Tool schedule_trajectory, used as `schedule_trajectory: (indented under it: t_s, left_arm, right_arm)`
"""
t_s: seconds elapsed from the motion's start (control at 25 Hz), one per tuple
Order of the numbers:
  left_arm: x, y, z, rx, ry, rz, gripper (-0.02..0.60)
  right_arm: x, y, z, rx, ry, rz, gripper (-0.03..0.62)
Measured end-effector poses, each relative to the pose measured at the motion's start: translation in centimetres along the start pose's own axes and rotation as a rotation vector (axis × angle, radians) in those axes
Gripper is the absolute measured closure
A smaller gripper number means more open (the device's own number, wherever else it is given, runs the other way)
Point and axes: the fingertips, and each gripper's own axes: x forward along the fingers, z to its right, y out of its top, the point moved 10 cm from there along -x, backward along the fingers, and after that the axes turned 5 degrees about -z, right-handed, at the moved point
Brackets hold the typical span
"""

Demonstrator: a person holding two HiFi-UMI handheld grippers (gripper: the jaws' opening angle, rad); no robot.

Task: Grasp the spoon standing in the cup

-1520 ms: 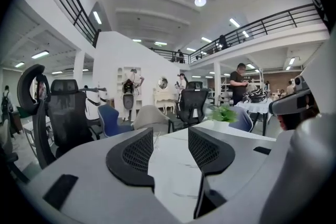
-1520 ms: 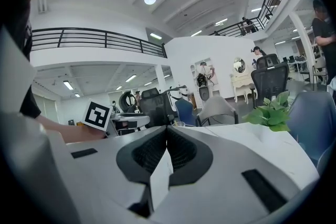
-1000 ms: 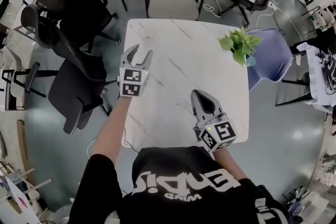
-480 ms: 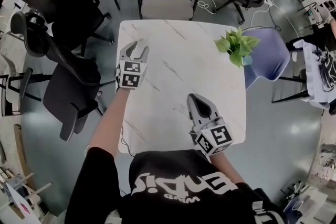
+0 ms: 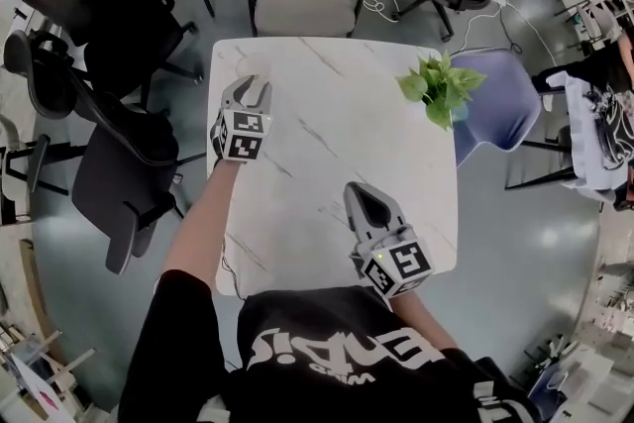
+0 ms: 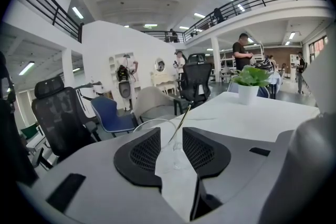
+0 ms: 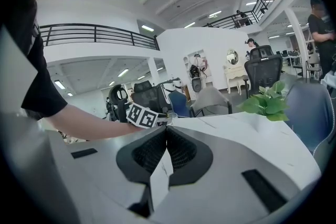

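Left claw (image 6: 171, 136) hangs low over the far left corner of the white marble counter (image 5: 337, 144), its jaws just closing yet still apart, with no pad pressing on anything. Between the jaws, in the left gripper view, stands a clear glass cup (image 6: 153, 120), and the thin spoon (image 6: 179, 120) rises out of it, its handle leaning toward the right-hand pad; the cup's wall surrounds the spoon's lower end. Seen from the head view, the same claw (image 5: 250, 86) points toward the counter's far edge, the person's bare forearm (image 5: 203, 223) stretched behind it. Right claw (image 5: 363, 195) rests near the counter's near edge, well apart from the cup, jaws pressed together on nothing (image 7: 166, 129). A potted green plant (image 5: 436, 86) stands at the far right corner, away from both claws. Beyond the cup sit a beige chair (image 6: 155, 102) and a blue chair (image 6: 113, 115), with black office chairs (image 5: 109, 129) crowding the counter's left side and another blue chair (image 5: 500, 104) at its right.
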Motion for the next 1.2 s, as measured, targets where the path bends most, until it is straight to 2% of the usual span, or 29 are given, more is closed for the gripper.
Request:
schedule_trajectory:
  t_s: [0.48, 0.96, 1.2]
  left_arm:
    - [1.03, -0.21, -0.30, 0.027, 0.004, -0.015, 0.488]
    - [0.74, 0.07, 0.14, 0.019, 0.020, -0.023, 0.523]
    - [0.34, 0.45, -0.10, 0.013, 0.055, -0.014, 0.555]
  right_arm:
    - [0.52, -0.22, -0.37, 0.004, 0.014, -0.015, 0.582]
    - [0.27, -0.15, -0.24, 0.008, 0.005, -0.014, 0.582]
    - [0.06, -0.11, -0.21, 0.012, 0.003, -0.012, 0.582]
